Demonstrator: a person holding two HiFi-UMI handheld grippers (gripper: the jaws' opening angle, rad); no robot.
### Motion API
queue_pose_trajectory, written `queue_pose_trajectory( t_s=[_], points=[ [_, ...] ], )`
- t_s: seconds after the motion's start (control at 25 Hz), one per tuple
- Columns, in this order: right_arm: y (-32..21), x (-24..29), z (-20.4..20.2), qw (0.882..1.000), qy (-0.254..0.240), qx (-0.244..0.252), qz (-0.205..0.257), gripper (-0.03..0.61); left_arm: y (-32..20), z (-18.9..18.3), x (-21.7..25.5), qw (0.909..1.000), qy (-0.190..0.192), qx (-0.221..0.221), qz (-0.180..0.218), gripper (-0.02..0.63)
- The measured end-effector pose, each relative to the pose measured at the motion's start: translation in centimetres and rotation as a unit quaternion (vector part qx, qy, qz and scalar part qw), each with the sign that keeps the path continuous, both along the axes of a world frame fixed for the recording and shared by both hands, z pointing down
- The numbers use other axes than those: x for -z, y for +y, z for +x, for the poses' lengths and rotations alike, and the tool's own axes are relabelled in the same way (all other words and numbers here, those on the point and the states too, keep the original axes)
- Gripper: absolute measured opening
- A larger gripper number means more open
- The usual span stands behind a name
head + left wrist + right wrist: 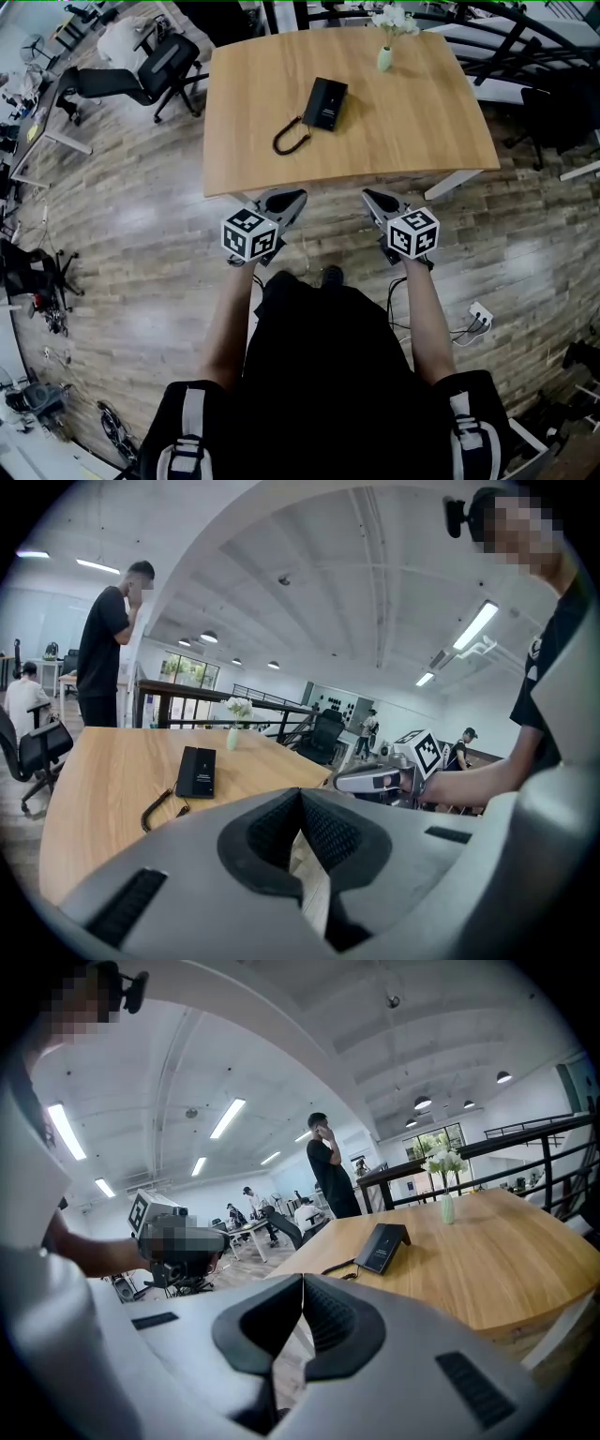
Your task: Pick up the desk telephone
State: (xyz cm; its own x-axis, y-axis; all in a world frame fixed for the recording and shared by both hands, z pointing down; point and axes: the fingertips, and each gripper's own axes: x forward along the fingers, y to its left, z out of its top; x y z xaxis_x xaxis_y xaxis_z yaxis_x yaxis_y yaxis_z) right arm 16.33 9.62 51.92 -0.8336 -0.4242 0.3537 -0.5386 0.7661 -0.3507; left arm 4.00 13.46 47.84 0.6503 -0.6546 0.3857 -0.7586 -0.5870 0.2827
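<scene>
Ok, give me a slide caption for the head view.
Left gripper and right gripper, both shut and empty, held short of a table bearing a telephone, its coiled cord and a vase.

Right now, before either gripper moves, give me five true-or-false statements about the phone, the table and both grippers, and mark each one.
1. The black desk telephone lies on the light wooden table. True.
2. The left gripper is shut on the telephone. False: its jaws are together on nothing, and it is short of the table's near edge.
3. The black coiled cord lies on the table on the telephone's nearer side. True.
4. The pale green vase of white flowers stands at the table's near edge. False: it stands by the far edge, beyond the telephone.
5. The right gripper has its jaws wide apart. False: they are together, with nothing between them.
</scene>
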Motion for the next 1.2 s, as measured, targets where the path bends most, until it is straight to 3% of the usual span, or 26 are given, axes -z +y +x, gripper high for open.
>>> queue_pose_trajectory(
  t_s=[1.2],
  points=[
    [-1.5,-0.4,-0.7,0.999,0.037,-0.010,-0.001,0.023,-3.4,-0.7,-0.5,0.9994,0.023,-0.025,0.001,0.021]
  ],
)
